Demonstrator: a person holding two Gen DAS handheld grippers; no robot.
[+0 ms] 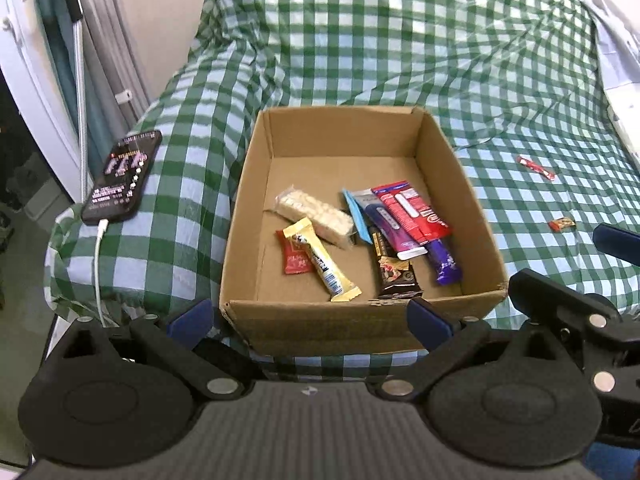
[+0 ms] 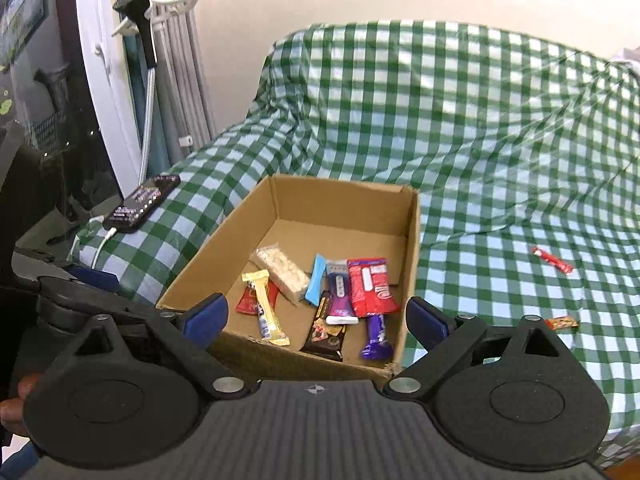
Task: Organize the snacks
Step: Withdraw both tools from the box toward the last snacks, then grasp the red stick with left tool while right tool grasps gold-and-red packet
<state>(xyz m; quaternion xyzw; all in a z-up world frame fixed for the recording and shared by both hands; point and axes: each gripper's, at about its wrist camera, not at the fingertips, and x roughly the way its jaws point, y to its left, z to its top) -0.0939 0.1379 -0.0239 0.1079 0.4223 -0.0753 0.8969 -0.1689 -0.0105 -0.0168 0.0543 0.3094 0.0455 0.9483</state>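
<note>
An open cardboard box [image 1: 344,111] [image 2: 340,185] sits on the green checked cloth. It holds several snacks: a pale crisp bar [image 1: 314,214], a yellow bar [image 1: 320,260], a red packet [image 1: 412,212], a purple bar [image 1: 444,264] and a dark brown bar [image 1: 396,276]. Out on the cloth to the right lie a red stick [image 1: 536,167] [image 2: 552,260] and a small orange candy [image 1: 562,224] [image 2: 562,323]. My left gripper [image 1: 309,320] hovers open before the box's near wall, holding nothing. My right gripper [image 2: 316,320] is also open and empty, at the box's near right corner.
A phone [image 1: 122,178] [image 2: 142,202] with a white cable lies on the cloth left of the box. Beyond it are a white door frame and grey curtains [image 2: 180,80]. The two grippers are side by side. White papers [image 1: 616,40] lie at the far right.
</note>
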